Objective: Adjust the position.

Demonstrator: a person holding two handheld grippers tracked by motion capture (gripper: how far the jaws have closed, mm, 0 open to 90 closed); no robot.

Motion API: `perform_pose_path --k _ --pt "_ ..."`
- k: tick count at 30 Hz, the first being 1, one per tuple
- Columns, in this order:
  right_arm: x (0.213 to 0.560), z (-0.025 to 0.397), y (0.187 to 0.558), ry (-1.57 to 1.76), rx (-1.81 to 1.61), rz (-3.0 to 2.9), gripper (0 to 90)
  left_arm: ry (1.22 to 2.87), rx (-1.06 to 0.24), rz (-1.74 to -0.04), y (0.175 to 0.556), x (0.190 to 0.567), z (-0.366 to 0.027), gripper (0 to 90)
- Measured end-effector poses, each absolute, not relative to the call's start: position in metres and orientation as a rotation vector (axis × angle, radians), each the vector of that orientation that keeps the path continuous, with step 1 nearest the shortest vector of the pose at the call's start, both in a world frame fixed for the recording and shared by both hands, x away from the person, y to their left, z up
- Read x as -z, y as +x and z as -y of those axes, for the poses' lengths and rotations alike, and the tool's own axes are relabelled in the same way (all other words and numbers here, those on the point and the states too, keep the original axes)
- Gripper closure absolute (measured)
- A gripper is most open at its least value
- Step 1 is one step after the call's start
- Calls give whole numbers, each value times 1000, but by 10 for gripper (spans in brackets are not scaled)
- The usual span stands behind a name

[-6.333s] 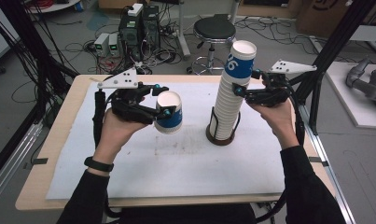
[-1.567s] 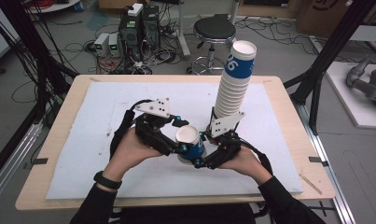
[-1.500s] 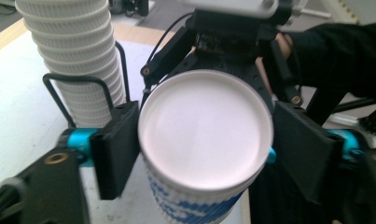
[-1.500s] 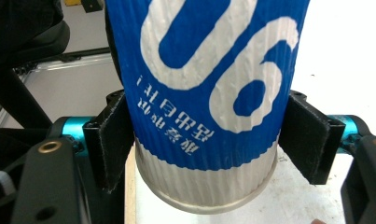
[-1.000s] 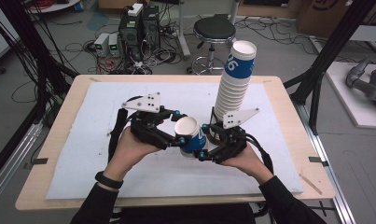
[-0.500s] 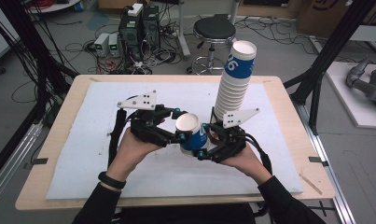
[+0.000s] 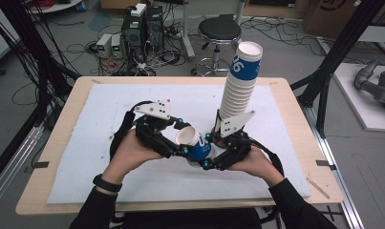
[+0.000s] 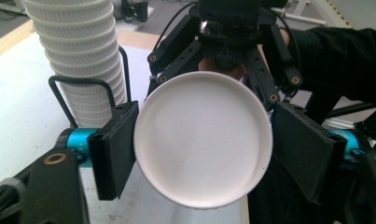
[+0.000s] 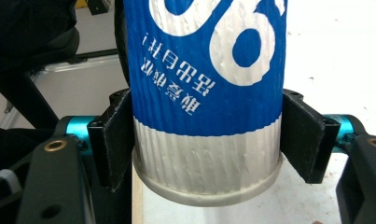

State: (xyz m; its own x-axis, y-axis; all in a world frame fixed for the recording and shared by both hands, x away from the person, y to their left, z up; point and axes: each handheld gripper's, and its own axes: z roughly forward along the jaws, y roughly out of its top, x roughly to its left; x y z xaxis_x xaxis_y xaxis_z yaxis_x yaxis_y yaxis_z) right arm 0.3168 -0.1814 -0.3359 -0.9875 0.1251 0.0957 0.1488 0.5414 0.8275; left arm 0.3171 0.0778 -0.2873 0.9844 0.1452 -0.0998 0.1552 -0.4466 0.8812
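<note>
Fingers of the right gripper (image 7: 207, 151) pinched the blue cup (image 7: 196, 145) near its base. Left gripper (image 7: 180, 138) fingers sat spread around its open rim, one touching. Both held it tilted above the desk (image 7: 85, 191), near the cup stack (image 7: 240, 81).

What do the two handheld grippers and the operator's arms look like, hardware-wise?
Both the left gripper and the right gripper are black linkage frames with flat black jaw pads, cyan fittings and brass-coloured pivots. Each carries a grey three-cornered plate on top, dotted with small marks, and trails a black cable. The person wears black sleeves and a black wristband on the left wrist.
</note>
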Motion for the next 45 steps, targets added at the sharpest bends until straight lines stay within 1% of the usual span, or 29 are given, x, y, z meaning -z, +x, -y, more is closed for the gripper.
perform_pose_path --k 4,8,10,13,16,18,22,23,24,26,31,36,41,45 --pt "335 181 316 -238 1438 2759 265 2065 15 -202 317 289 -77 296" --pt "334 182 316 -244 1452 2766 202 2027 16 -193 319 288 -79 298" --pt "333 182 316 -259 1473 2754 194 2013 12 -190 319 287 -80 299" --pt "328 191 318 -328 1633 2641 185 1896 12 -202 320 287 -87 300" --pt "323 200 319 -380 1755 2555 173 1832 -1 -210 322 287 -93 300" --pt "321 205 319 -412 1808 2514 173 1773 15 -219 323 288 -96 300" --pt "320 207 319 -431 1894 2438 171 1720 15 -220 324 288 -99 301" --pt "320 206 318 -442 1904 2425 161 1720 15 -220 324 288 -99 301" --pt "321 206 319 -448 1909 2417 143 1685 21 -222 324 289 -99 301" --pt "322 205 320 -465 1905 2397 142 1661 21 -228 325 291 -99 301" --pt "324 203 320 -477 1919 2375 142 1627 29 -232 325 293 -98 301" --pt "325 202 320 -475 1900 2387 150 1630 33 -235 326 294 -98 301" --pt "324 203 321 -431 1859 2440 193 1654 37 -241 325 294 -98 300" --pt "322 205 321 -405 1810 2482 228 1719 25 -251 325 293 -97 282"
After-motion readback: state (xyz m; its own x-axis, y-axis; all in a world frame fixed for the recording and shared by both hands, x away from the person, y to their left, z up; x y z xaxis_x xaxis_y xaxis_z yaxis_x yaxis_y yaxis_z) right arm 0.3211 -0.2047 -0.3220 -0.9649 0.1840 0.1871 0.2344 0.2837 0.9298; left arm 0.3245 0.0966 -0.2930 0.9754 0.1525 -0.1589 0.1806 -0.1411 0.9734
